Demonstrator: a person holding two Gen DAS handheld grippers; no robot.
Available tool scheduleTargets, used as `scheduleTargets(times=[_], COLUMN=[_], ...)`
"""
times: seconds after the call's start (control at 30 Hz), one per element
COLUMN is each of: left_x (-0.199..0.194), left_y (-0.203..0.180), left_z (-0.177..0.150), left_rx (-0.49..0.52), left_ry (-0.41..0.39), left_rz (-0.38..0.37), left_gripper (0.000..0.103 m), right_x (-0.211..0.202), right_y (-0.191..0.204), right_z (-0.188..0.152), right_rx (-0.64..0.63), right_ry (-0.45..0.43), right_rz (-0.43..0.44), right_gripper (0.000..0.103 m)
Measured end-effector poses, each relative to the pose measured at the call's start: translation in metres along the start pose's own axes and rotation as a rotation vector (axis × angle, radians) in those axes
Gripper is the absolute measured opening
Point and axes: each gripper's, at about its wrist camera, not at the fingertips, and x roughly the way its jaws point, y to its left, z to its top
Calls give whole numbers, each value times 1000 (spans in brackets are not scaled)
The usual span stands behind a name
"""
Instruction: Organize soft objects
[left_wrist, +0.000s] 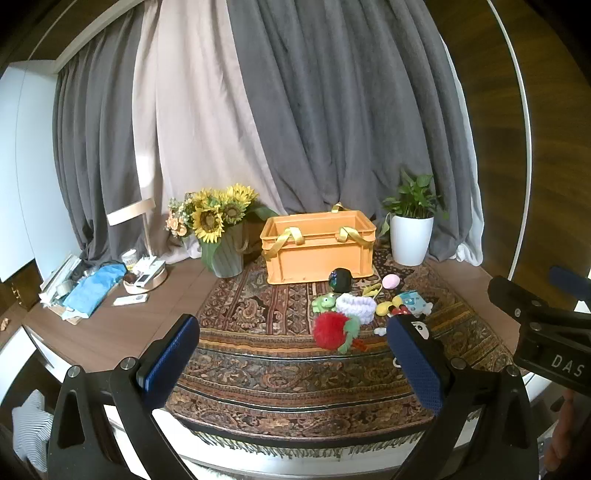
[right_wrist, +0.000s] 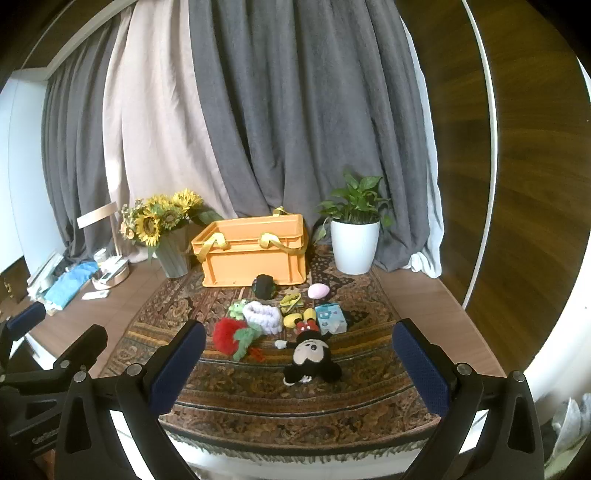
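Mickey plush (right_wrist: 312, 356) (on rug (right_wrist: 258, 398)) just beyond spread right fingers (right_wrist: 421, 369).

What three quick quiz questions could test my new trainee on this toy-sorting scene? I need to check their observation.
1. True or false: the orange crate already holds toys.
2. Which toy lies nearest the right gripper: A red pompom, B mouse plush, C pink egg?
3. Fill in: the left gripper fingers are ___.

Key: 1 false, no toys visible inside; 2 B; 3 open.
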Motion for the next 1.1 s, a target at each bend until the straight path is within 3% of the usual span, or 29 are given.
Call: scheduleTargets(times=[1.1], left_x=[5], left_y=[1], left_z=[8], left_rx=[-9], left_ry=[-41], left_rz=[25], left_gripper=[103], right_x=[8], right_y=[-6], right_z=[-3], right_rx=[5], right_ry=[-2], right_rz=[-28], right_gripper=[102])
